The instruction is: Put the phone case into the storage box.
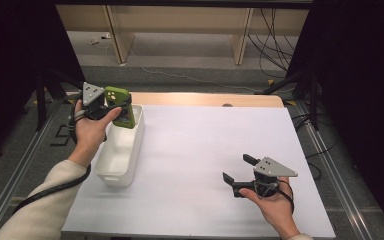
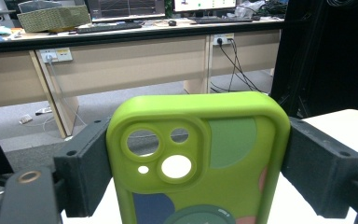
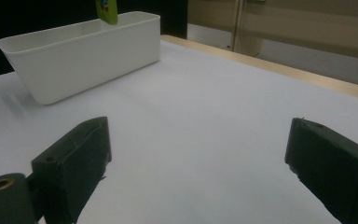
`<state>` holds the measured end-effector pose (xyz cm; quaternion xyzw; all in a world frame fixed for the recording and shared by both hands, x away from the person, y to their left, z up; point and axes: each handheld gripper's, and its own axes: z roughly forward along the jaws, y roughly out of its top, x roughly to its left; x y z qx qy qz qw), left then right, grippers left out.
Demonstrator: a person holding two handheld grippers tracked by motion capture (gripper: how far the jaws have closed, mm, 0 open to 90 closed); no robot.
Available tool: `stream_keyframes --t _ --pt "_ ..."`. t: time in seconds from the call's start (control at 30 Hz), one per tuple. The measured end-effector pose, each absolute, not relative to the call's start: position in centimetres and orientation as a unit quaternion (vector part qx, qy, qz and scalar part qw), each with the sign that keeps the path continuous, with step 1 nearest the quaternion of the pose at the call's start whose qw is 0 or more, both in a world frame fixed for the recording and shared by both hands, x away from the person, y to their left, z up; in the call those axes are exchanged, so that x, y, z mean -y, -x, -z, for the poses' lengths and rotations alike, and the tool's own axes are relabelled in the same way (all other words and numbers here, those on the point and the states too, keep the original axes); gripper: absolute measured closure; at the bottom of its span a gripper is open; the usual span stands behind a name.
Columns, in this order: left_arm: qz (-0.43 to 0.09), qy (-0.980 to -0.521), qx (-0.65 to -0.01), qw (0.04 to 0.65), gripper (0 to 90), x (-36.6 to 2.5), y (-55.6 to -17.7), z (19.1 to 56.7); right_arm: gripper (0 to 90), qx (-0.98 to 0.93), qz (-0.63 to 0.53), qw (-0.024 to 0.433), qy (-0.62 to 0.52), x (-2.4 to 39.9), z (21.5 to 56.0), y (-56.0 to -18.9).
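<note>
A lime-green phone case (image 2: 198, 158) is clamped across its width between the two black jaws of the left tool (image 1: 111, 105), seen at the upper left of the high view. The case is held upright above the far end of a white bin (image 1: 122, 150), its lower edge over the bin's open top. In the left gripper view the case's back faces the camera: a raised camera block with two round cut-outs and a white disc, then patches of darker green, navy and pink lower down. The jaws press on both long edges.

The bin is long, narrow and rectangular, standing along the left edge of a white table (image 1: 200, 150); its inside looks bare where visible. In the right gripper view the case's lower tip (image 3: 107, 11) hangs at the top of the frame over the bin's (image 3: 79, 56) far rim.

The right tool (image 1: 239, 174) sits at the lower right of the high view, held low over the table, well apart from the bin. Its jaws stand wide apart with nothing between them.

Beyond the table, in the upper part of the frames, are wooden desks (image 2: 121, 60), trailing cables (image 1: 275, 45) and grey floor (image 1: 180, 55).
</note>
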<state>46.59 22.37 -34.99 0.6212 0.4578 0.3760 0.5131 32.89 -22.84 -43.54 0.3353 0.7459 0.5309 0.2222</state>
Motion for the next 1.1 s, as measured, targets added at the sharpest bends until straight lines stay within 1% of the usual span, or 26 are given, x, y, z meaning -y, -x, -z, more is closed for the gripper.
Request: stream_keyframes --t 1.1 --pt "-0.382 -0.618 -0.47 0.5 16.0 -22.4 -48.2 35.5 8.1 -0.746 -0.531 0.223 -0.335 22.9 43.5 -32.9"
